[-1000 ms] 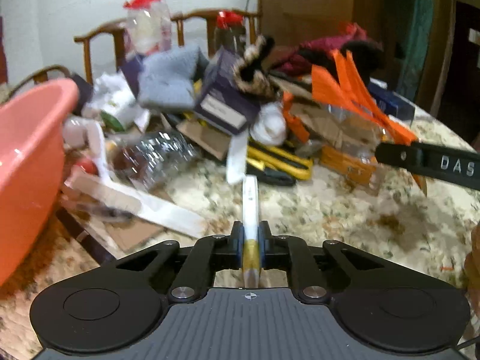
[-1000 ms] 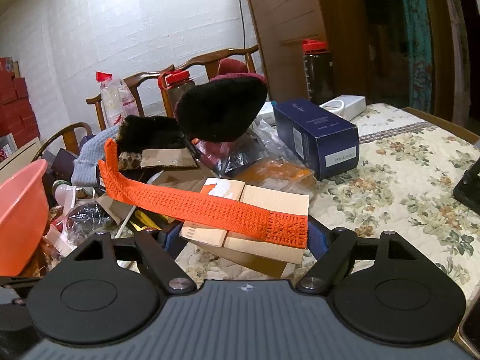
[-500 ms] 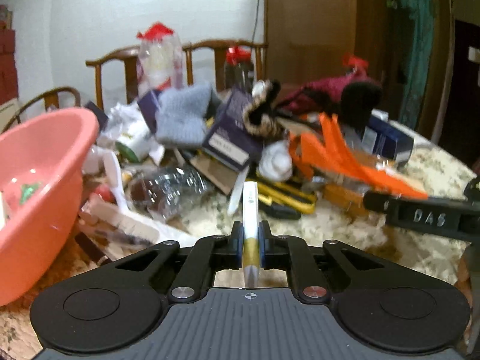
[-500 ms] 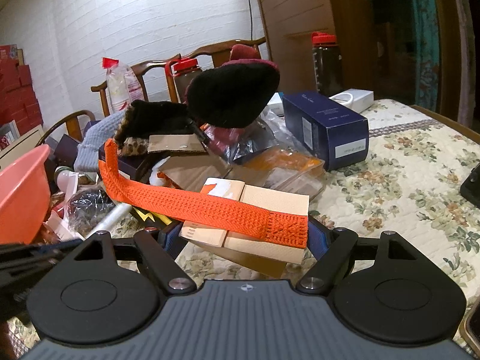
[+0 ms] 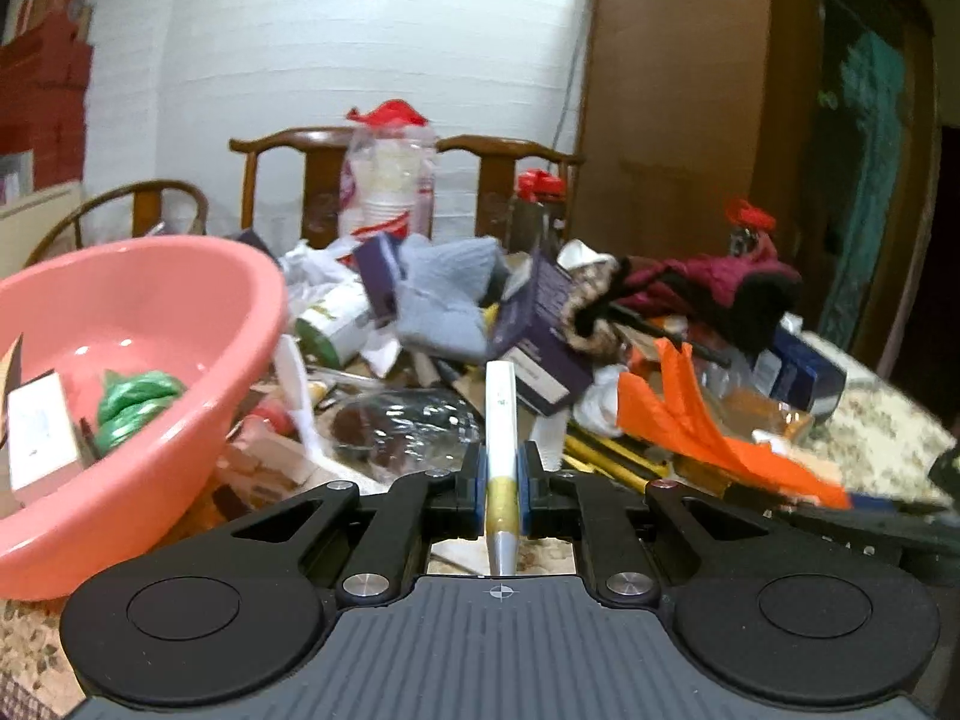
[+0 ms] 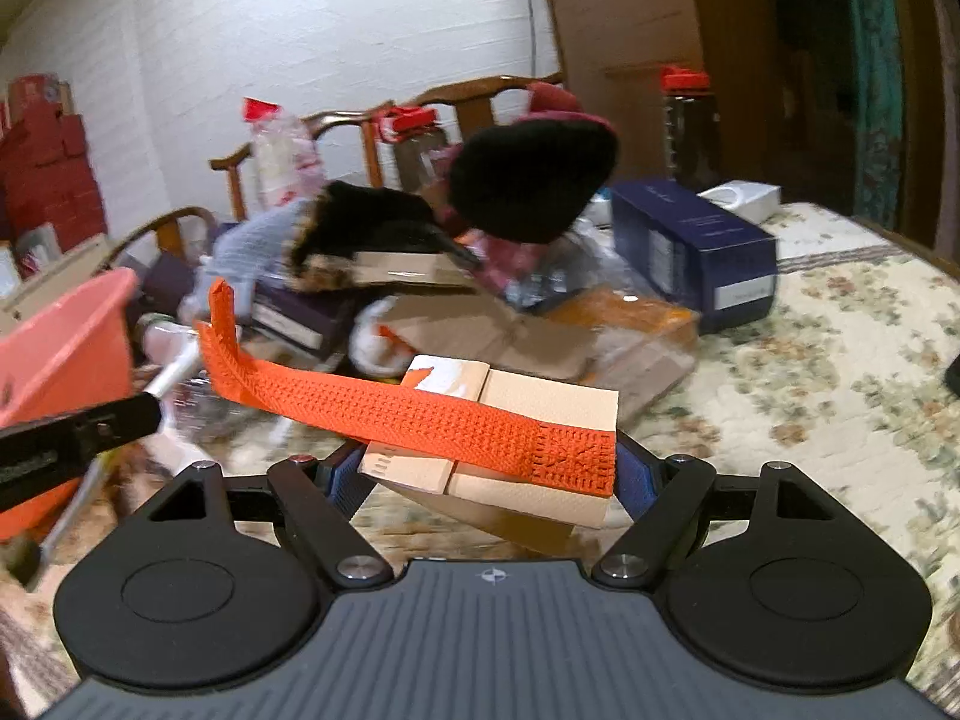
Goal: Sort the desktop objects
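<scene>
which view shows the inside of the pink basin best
The left wrist view: the pink basin tilts toward the camera, showing a green bundle and a white box inside. The right wrist view catches only its outer wall at the left edge.

A dense heap of clutter (image 5: pixel 540 324) blocked the far middle of the table, from the pink basin (image 5: pixel 138 372) at the left across to the dark blue box (image 6: pixel 690 252) on the right. The basin's inside lay open from above, with a green bundle (image 5: pixel 132 408) and a small box (image 5: pixel 36 444) in it. Bare flowered tablecloth (image 6: pixel 810 396) at the near right offered room to pass. Wooden chairs (image 5: pixel 312 180) stood behind the heap.
</scene>
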### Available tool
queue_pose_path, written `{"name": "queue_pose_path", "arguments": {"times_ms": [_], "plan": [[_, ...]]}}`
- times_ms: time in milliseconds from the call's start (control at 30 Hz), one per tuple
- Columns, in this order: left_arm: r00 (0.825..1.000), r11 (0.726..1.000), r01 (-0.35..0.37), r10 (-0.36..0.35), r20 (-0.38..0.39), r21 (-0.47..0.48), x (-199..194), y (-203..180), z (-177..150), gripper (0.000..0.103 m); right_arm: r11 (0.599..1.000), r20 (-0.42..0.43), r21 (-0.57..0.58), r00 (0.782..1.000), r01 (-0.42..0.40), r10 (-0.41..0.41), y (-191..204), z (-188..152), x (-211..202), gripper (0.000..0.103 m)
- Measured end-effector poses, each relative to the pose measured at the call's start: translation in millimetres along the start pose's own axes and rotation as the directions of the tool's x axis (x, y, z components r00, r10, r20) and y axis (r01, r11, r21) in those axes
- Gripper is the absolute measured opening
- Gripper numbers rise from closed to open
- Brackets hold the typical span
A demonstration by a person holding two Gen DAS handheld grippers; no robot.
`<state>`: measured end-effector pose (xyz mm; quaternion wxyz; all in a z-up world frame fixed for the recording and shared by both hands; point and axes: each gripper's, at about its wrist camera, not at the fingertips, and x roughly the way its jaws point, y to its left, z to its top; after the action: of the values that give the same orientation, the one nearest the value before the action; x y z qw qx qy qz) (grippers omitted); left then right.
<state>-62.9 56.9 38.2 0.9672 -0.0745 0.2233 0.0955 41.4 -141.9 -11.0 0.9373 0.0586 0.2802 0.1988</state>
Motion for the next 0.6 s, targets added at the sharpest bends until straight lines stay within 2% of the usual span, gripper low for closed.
{"name": "queue_pose_path", "arguments": {"times_ms": [67, 167, 333, 467, 600], "plan": [[1.0, 1.0, -0.002, 0.002, 0.022, -0.007, -13.4, 9.4, 6.2, 0.005, 1.0, -0.007, 0.003, 0.999, -0.031, 0.031, 10.7, 2.9, -4.4, 0.082], [0.996, 0.999, -0.035, 0.035, 0.077, 0.0, -41.5, 27.8, 21.2, 0.005, 0.997, 0.017, -0.051, 0.998, -0.063, 0.064, 43.5, 14.3, -15.2, 0.082], [0.98, 0.991, -0.125, 0.13, 0.152, -0.044, -89.2, 80.2, 54.3, 0.005, 0.976, 0.044, -0.111, 0.98, -0.189, 0.195, 116.8, 46.4, -29.6, 0.082], [0.952, 0.966, -0.244, 0.256, 0.166, -0.09, -111.4, 130.1, 71.0, 0.006, 0.946, 0.021, -0.186, 0.962, -0.264, 0.273, 189.6, 61.6, -23.5, 0.082], [0.924, 0.929, -0.349, 0.363, 0.118, -0.122, -116.3, 175.6, 73.5, 0.006, 0.91, -0.049, -0.261, 0.946, -0.323, 0.322, 259.2, 55.3, -12.6, 0.082]]}}
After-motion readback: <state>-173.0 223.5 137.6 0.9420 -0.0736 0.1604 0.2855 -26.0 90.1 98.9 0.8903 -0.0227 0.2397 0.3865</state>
